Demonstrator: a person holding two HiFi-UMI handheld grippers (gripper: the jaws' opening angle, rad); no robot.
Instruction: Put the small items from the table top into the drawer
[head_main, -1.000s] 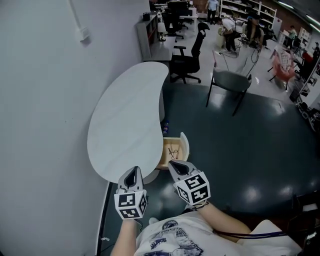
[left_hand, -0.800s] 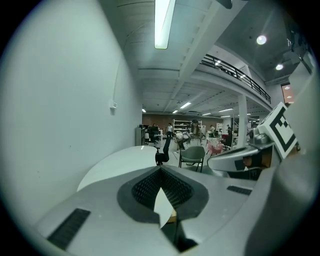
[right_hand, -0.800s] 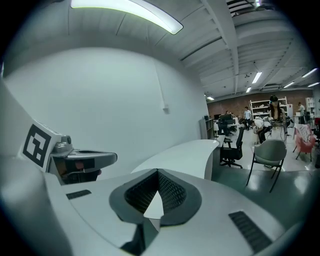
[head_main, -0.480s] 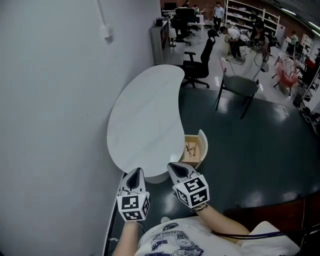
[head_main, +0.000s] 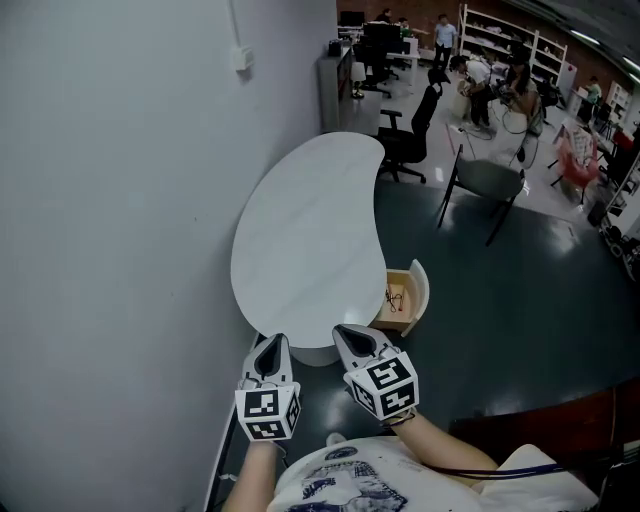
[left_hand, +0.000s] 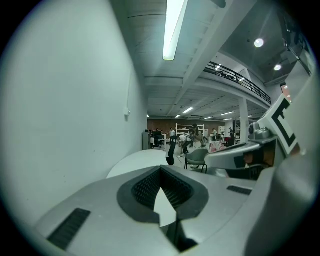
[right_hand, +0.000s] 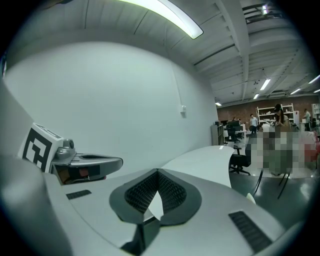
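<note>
Finds the left tongs (head_main: 268, 350) and the right tongs (head_main: 352, 338) side by side low in the head view, short of the counter (head_main: 300, 220) and touching nothing; reads both as pinched tip to tip, with only a sliver of light behind the pads and nothing gripped in either.

Sees no small item on the white top of the counter, as far as the head view resolves.

Locates the drawer (head_main: 421, 283) pulled out at the counter's right edge, open, near the tongs but apart from them; makes out a few dark, thin small items (head_main: 395, 296) lying on its floor, too small to name.

Notes a grey chair (head_main: 486, 178) and a black office chair (head_main: 408, 130) beyond the counter, well apart from the work; a plain wall (head_main: 120, 220) along the left.

Judges the loading step as done or nearly so: nothing in the tongs, nothing seen on top, contents in the drawer.

Judges the remaining step, if any, as shutting the drawer; calls for bringing the right tongs to the white drawer front, keeping them closed as a pusher, and pressing level toward the counter's base; risks skewing the drawer if pushed off-centre.
</note>
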